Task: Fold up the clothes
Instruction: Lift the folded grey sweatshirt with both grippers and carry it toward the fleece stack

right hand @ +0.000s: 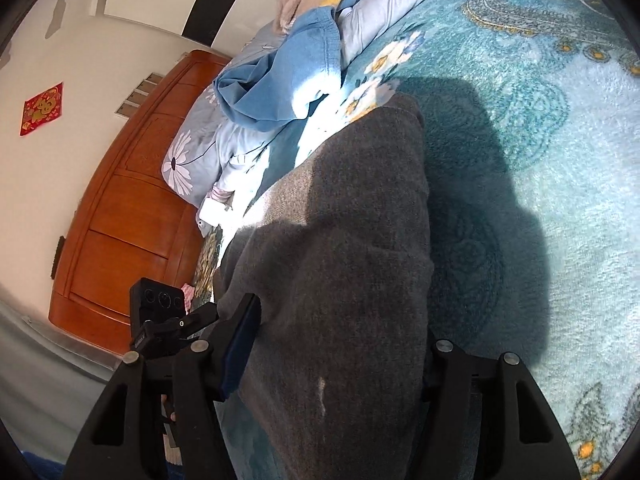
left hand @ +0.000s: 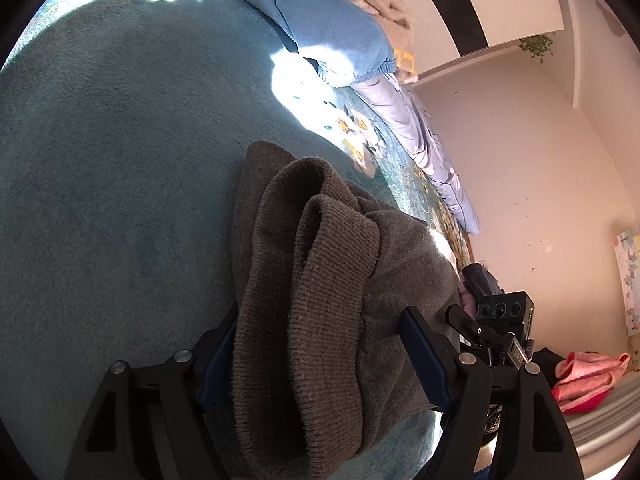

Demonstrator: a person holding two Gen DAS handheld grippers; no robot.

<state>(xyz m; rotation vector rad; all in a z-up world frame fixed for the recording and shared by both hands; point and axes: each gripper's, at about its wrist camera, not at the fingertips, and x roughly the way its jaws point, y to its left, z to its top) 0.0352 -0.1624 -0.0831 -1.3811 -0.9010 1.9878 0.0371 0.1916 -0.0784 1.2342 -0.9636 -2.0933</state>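
A brown-grey knit garment (left hand: pixel 320 280) lies bunched on a teal blanket (left hand: pixel 100 160). My left gripper (left hand: pixel 316 344) is shut on its ribbed hem, which folds thickly between the blue pads (left hand: pixel 424 352). In the right wrist view the same garment (right hand: pixel 352 240) stretches away from me across the blanket (right hand: pixel 540 140), and my right gripper (right hand: pixel 336 344) is shut on its near edge. The right fingertip is hidden under the cloth. Each gripper shows at the edge of the other's view, with the right gripper (left hand: pixel 500 316) beside the garment and the left gripper (right hand: pixel 160 308) likewise.
A blue garment (left hand: pixel 320 20) (right hand: pixel 280 88) and a beige one (left hand: pixel 380 4) lie heaped at the far side with a pale floral quilt (right hand: pixel 192 156). A wooden headboard (right hand: pixel 128 216) stands at the left. Pink cloth (left hand: pixel 584 376) lies at the right by a wall.
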